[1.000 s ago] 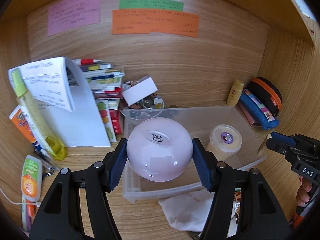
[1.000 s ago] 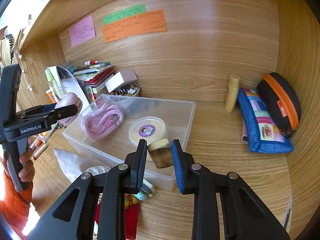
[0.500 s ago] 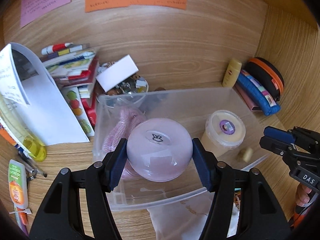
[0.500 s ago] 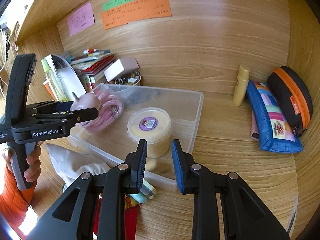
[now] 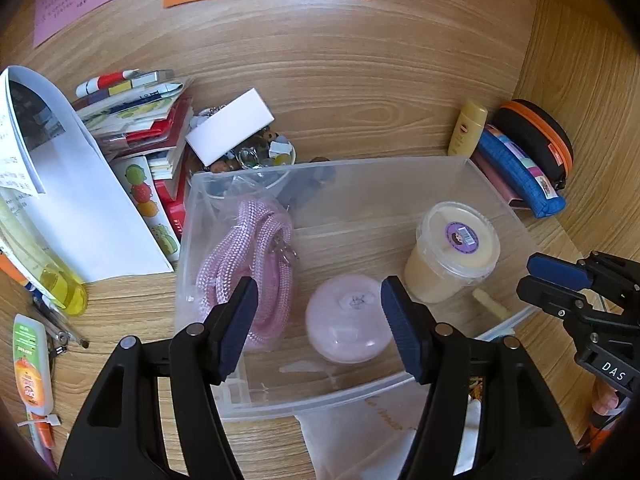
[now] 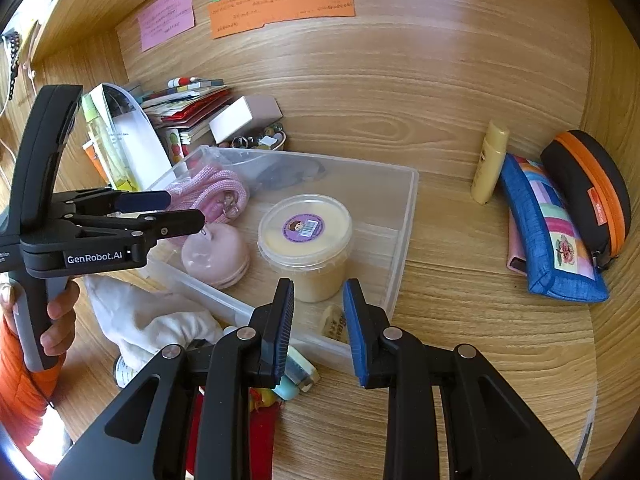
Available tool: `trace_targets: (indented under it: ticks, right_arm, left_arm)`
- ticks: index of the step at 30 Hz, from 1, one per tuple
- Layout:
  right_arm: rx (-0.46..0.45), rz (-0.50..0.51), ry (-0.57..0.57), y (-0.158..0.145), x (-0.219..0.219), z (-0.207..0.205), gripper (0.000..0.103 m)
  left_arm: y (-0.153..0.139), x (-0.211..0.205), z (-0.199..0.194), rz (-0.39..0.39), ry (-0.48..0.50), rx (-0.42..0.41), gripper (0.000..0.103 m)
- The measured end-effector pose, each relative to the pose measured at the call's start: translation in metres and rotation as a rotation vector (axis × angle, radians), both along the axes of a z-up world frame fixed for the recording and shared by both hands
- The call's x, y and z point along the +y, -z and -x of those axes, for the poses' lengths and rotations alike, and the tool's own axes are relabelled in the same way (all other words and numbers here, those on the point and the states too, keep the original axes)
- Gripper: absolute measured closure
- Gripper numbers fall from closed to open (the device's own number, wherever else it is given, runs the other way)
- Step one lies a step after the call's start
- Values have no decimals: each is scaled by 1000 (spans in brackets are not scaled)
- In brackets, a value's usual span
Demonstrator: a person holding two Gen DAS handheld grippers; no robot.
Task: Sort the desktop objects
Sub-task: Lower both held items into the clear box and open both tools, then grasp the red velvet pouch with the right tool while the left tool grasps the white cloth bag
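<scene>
Looking down now over the wooden worktop (image 6: 460, 320), and right in the middle sits the clear plastic bin (image 6: 404, 216), the place where everything is being gathered. A white cloth (image 6: 152, 320) lies crumpled just beside its near wall. At the back left a stack of books (image 5: 140, 120) leans against the wall. Off to the right, well apart from the bin, a blue pencil case (image 6: 552, 236) rests against a black pouch with an orange zip (image 6: 588, 188).

Over to the left tongs (image 5: 319, 284): they hang above the near end of the bin, spread wide and released, with nothing pressed between the blue pads. A hand (image 6: 60, 320) grips their handle at the left edge of the right wrist view. The right tongs (image 6: 319, 285) hover over the bin's near right corner, drawn in tight with only a narrow slit showing, and they are empty.

Inside the bin, a coil of pink rope (image 5: 256, 248) fills the left end. A clear tub with a cream lid (image 5: 456, 248) stands upright towards the right. Between the two, on the bin floor, a pink round case (image 5: 346, 320) lies flat, directly below the left tongs and clear of both pads. Smallest of all, a pale little stick (image 5: 490, 302) lies on the floor of the bin just beside the tub, in the near right corner.
</scene>
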State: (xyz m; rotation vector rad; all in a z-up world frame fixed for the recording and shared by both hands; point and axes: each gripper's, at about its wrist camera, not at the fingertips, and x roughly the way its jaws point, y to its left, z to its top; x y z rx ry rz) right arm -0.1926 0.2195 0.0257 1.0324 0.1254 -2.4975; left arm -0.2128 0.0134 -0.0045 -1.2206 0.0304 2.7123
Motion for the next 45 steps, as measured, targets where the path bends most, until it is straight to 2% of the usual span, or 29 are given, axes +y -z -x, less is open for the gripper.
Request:
trace_targets:
  ticks: [3, 6, 8, 10, 15, 19, 24, 26, 29, 37, 45]
  right_arm:
    - [-4, 2, -2, 0, 0, -1, 80]
    - [2, -9, 0, -1, -3, -4, 78]
    - [13, -18, 3, -3, -3, -6, 72]
    - [27, -20, 5, -5, -4, -10, 59]
    - [60, -21, 10, -13, -4, -20, 47]
    - [75, -21, 14, -17, -3, -28, 37]
    - [87, -34, 8, -20, -3, -43, 36]
    - [89, -39, 5, -20, -2, -49, 35]
    - [91, -41, 4, -20, 0, -59, 35]
    - [44, -21, -19, -8, 4, -78, 33]
    - [-39, 38, -81, 8, -10, -90, 32]
  left_arm:
    - [-2, 0, -3, 5, -4, 6, 37]
    - [-8, 0, -8, 10, -10, 32, 29]
    - [-13, 0, -13, 18, -12, 57, 27]
    - [-18, 0, -18, 32, -15, 78, 25]
    - [-29, 1, -33, 67, -29, 140, 21]
    - [-38, -1, -47, 64, -31, 175, 13]
    - [-46, -6, -67, 67, -34, 206, 12]
    - [-48, -9, -75, 61, -38, 211, 7]
    - [-47, -13, -84, 46, -40, 209, 6]
    - [-28, -15, -110, 52, -32, 164, 6]
    - [-2, -4, -112, 1, 38, 65, 6]
